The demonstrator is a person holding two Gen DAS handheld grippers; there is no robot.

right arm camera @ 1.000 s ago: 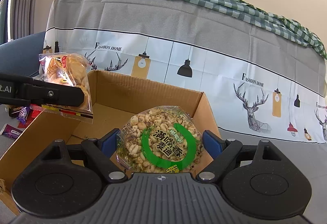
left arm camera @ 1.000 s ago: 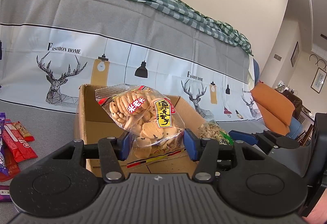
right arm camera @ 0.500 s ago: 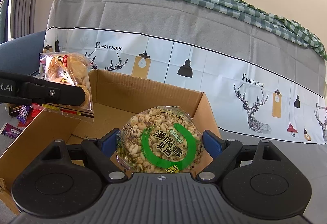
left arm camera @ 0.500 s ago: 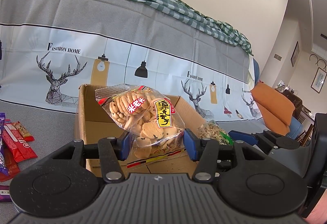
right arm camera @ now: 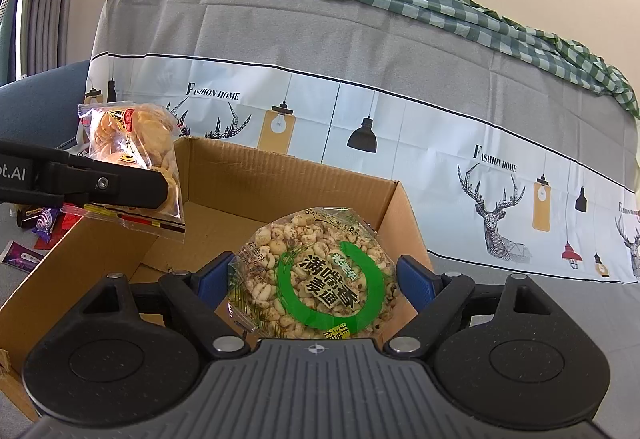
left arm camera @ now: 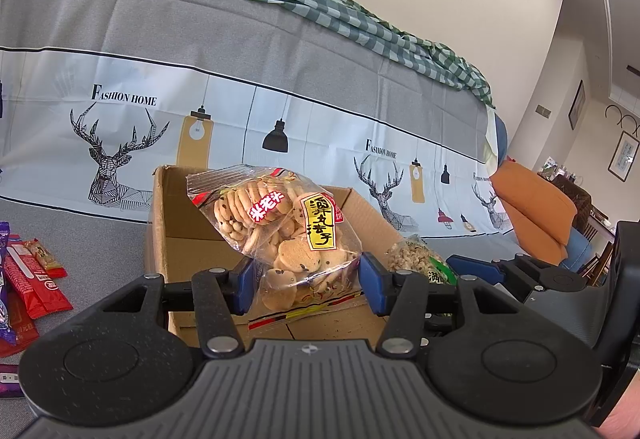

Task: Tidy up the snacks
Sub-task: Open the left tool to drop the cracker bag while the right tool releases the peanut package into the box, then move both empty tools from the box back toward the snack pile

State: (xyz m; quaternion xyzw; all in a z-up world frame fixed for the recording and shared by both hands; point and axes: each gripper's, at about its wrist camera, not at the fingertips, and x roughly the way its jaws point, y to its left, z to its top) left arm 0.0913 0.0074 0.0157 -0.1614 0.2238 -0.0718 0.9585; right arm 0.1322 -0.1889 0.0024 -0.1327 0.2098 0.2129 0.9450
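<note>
My left gripper (left arm camera: 306, 289) clamps the cookie bag (left arm camera: 280, 235), right gripper (right arm camera: 314, 285) clamps the puffed-grain bag (right arm camera: 316, 279), both mid-frame over the cardboard box (right arm camera: 256, 183).

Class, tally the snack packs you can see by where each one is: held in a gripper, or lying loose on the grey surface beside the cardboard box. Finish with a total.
Held in a gripper: 2, the cookie bag and the puffed grain pack.
Loose on the grey surface: at least 4, red packets and purple packets; partly cropped.
Total: at least 6.
</note>
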